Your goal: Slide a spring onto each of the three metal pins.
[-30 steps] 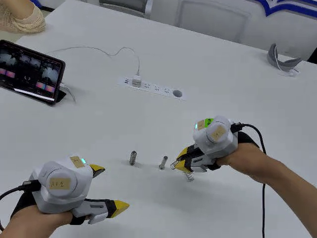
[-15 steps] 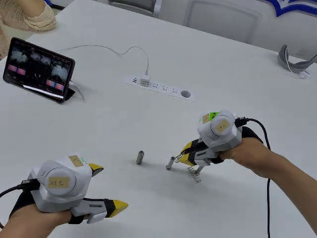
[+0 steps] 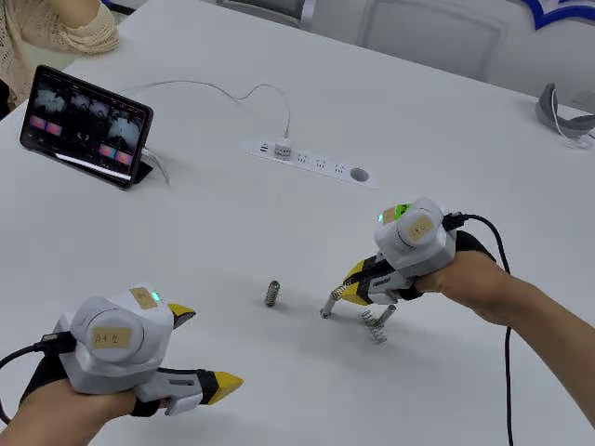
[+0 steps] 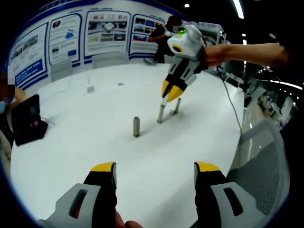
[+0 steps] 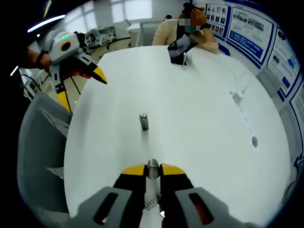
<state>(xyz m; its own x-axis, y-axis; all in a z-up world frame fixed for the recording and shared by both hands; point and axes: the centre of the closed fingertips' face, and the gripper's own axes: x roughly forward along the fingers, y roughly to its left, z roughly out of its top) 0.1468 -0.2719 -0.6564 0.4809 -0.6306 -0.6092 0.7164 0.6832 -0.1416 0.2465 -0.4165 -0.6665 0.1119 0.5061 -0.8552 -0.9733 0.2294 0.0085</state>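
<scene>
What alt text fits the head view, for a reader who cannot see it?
The right gripper holds a spring at the top of the middle metal pin on a white table. The left gripper is open; the left pin already carries a spring.

This looks like an office meeting room or a company showroom. A large white surface (image 3: 232,232) takes up the middle, with chairs (image 3: 423,37) drawn up at its far edge and a grey mesh office chair (image 4: 266,156) beside it. A power strip (image 3: 311,163) lies on it with a charger (image 3: 283,147) plugged in, and a tablet (image 3: 85,127) stands propped nearby. Blue-and-white display boards (image 4: 104,33) line the wall, strip lights (image 4: 239,8) run across a dark ceiling, and what may be further desks (image 5: 137,28) stand behind, though the fisheye blurs them
</scene>
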